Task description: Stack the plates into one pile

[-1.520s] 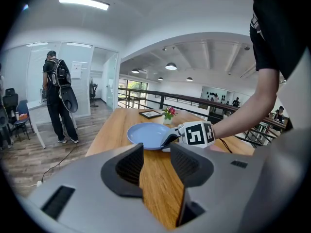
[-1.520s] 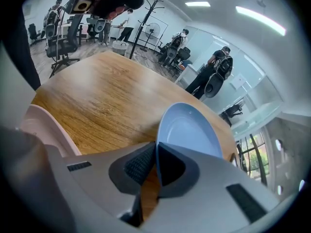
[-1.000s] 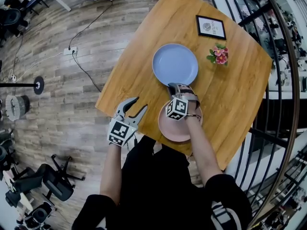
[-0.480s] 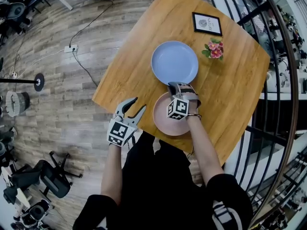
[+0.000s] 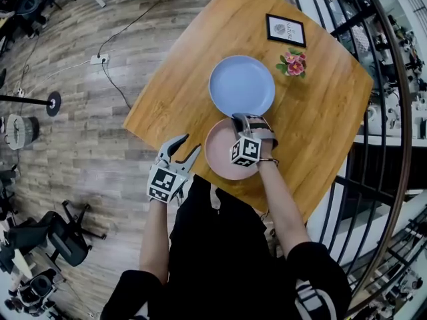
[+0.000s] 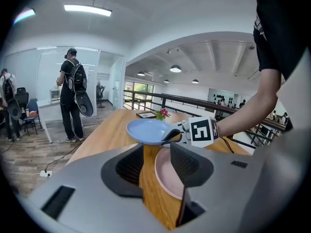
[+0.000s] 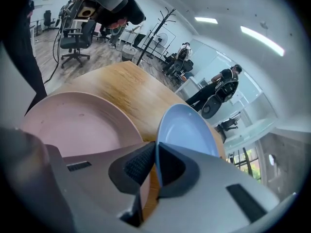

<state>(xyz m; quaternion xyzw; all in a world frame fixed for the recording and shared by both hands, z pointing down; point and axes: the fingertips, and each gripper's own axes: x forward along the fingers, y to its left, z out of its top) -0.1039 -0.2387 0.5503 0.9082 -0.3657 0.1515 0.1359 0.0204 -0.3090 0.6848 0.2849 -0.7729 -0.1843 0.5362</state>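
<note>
The wooden table (image 5: 180,105) carries a pink plate (image 5: 219,151), a framed card (image 5: 285,30) and pink flowers (image 5: 292,64).

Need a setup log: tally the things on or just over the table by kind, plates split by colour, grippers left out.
Blue plate: 1
Pink plate: 1
Framed picture: 1
Flowers: 1 bunch
Total: 4

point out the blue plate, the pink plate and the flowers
blue plate (image 5: 241,85), head view, middle of its face
pink plate (image 5: 217,152), head view, bare left part
flowers (image 5: 292,64), head view, the pink blooms
</note>
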